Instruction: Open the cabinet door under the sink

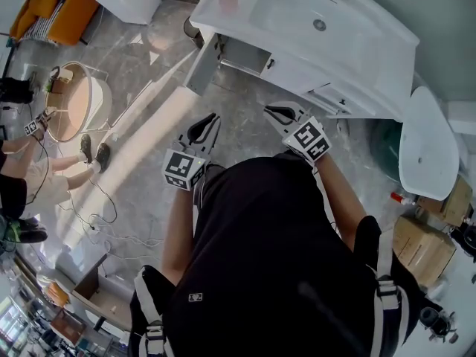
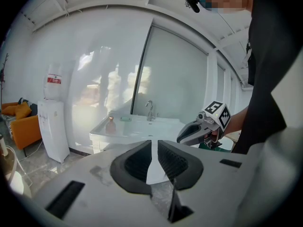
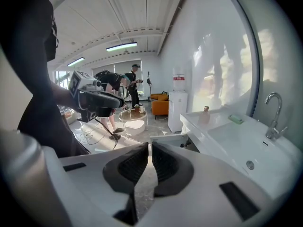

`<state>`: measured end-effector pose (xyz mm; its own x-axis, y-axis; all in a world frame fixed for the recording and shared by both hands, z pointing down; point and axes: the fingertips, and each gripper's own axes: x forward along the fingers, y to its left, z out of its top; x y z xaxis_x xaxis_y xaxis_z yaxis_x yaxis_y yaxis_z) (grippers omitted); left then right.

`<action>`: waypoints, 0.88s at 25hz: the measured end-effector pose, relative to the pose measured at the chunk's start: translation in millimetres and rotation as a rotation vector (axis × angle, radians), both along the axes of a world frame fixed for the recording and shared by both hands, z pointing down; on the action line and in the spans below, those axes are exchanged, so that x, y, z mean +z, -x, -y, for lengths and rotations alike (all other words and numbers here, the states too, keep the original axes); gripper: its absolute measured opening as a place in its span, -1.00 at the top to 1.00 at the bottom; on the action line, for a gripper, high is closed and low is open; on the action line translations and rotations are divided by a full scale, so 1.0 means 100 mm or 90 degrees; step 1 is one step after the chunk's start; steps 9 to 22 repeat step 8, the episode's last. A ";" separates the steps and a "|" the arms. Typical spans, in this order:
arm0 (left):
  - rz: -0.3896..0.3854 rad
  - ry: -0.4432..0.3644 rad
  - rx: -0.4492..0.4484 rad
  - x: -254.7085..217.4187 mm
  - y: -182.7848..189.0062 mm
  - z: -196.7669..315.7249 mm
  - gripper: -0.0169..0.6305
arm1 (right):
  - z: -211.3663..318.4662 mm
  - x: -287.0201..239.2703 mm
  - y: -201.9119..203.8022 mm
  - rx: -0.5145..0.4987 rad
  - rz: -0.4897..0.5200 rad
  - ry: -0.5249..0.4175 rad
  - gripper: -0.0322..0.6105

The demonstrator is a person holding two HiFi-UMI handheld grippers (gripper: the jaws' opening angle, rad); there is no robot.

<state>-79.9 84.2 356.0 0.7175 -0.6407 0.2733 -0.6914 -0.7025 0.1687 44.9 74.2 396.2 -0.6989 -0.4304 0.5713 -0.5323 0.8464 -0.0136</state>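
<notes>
The white sink (image 1: 297,10) is sitting at the top of the head view, and the cabinet door (image 1: 202,65) under its left end is already standing swung out. The left gripper (image 1: 212,119) and right gripper (image 1: 271,111) are hovering apart from it, fingers closed on nothing. The opening is looking done, so the next move is probably calling for nothing beyond swinging the door wider.

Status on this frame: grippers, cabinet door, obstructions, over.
Left gripper and right gripper fingers together, empty, held off the vanity. Cabinet door already swung open. Nothing blocking it.
</notes>
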 end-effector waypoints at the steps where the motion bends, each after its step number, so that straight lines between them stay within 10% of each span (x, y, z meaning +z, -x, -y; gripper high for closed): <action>1: -0.001 0.002 0.000 0.01 0.00 0.00 0.80 | 0.00 0.00 0.00 0.000 -0.001 0.001 0.65; 22: 0.001 0.016 0.011 0.07 -0.04 -0.05 0.80 | -0.04 0.02 0.02 0.003 -0.001 0.012 0.65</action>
